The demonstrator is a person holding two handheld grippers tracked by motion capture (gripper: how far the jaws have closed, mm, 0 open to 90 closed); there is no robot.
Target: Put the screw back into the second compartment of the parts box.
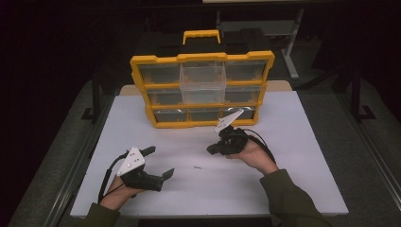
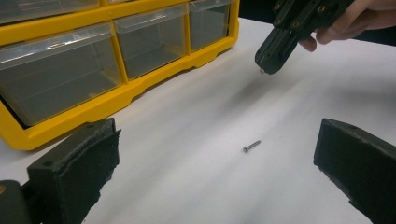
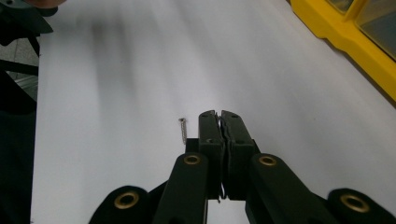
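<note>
**Black grippers, olive sleeves**

Both grippers are matte black plastic. The left gripper (image 1: 158, 163) carries a grey three-cornered plate behind its fingers (image 2: 74, 175), whose inner faces are lined with rough black foam. The right gripper (image 1: 211, 149) has a similar pale plate, and brass-coloured rivets sit just behind its fingers (image 3: 209, 133). Black cables trail from each. The person wears olive-green sleeves.

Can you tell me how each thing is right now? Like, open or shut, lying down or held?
Left gripper: open, nothing between its jaws.
Right gripper: shut, above the table; whether it pinches something tiny, I cannot tell.
Screw: lying flat on the table, loose.
Yellow organizer: standing upright.
Top middle drawer: pulled out.
Other drawers: pushed in.
</note>
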